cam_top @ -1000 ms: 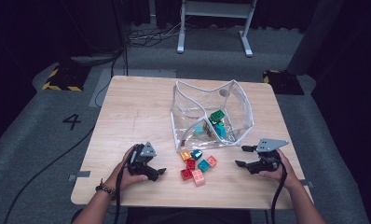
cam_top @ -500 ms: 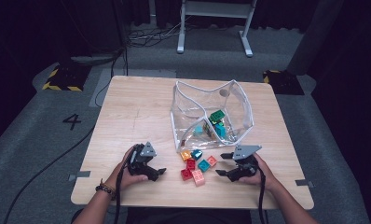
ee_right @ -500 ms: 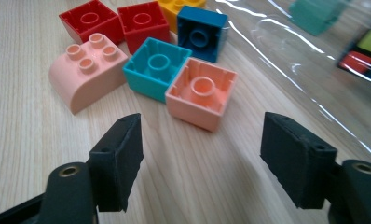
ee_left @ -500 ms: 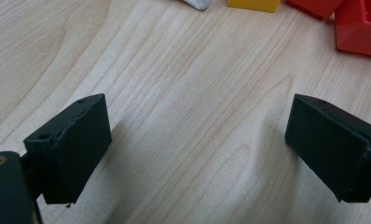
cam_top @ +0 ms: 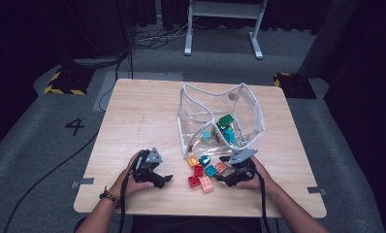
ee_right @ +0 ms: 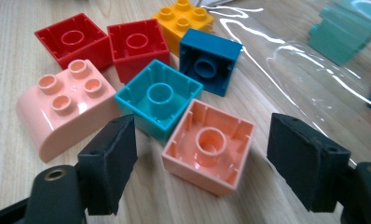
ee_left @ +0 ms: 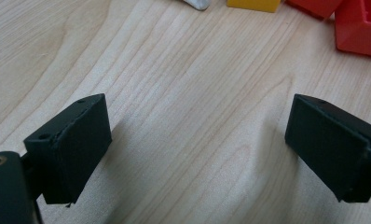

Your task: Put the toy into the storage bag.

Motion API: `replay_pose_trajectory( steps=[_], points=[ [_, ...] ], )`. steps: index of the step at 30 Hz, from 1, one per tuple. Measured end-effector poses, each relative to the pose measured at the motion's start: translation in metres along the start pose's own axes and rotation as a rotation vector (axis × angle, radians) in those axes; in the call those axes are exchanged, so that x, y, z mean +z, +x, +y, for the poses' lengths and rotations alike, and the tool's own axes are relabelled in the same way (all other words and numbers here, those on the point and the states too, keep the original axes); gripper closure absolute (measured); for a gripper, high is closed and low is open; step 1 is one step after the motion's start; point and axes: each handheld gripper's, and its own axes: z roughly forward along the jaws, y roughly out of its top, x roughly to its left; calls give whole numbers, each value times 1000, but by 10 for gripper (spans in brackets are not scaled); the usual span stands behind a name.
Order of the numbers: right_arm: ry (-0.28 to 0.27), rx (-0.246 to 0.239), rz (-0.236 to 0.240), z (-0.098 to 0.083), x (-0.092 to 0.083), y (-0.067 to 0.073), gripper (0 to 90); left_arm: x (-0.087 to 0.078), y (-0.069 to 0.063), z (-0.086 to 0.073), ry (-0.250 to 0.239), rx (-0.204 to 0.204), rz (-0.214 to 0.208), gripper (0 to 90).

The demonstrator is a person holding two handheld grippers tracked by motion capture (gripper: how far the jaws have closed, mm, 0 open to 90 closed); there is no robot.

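Note:
Several loose toy bricks lie in a cluster [cam_top: 204, 172] near the table's front edge. My right gripper [cam_top: 219, 178] sits at the cluster's right side, pointing left. In the right gripper view its jaws [ee_right: 204, 154] stand open and have just been opening; an upturned salmon brick [ee_right: 208, 147] lies between them, untouched. Beyond it are a teal brick [ee_right: 159, 100], a pink rounded brick [ee_right: 65, 107], two red bricks [ee_right: 137, 46], a dark blue one [ee_right: 209, 65] and an orange one [ee_right: 183, 18]. My left gripper [cam_top: 168, 179] rests open left of the cluster, over bare wood [ee_left: 197, 140].
A clear plastic bag [cam_top: 251, 104] with white trim stands open behind the cluster, holding a green brick [cam_top: 225, 120] and teal ones [cam_top: 228, 136]. The wooden table [cam_top: 142, 116] stretches bare to the left and back. A white frame [cam_top: 222, 9] stands on the floor beyond.
My right gripper has moved left from the table's right side to the brick cluster. The left gripper has stayed put.

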Motion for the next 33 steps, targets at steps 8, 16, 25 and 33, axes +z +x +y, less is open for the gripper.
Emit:
replay_pose_trajectory(
  steps=[8,16,25,33],
  points=[
    [12,5,64,0,-1,5,473,0,0,0,0,0,0,71],
    [8,-7,77,-8,-11,5,569,0,0,0,0,0,0,71],
    [-26,-3,53,-17,-29,2,595,0,0,0,0,0,0,72],
    [-62,11,-7,-23,-54,-7,594,0,0,0,0,0,0,72]
  ],
)
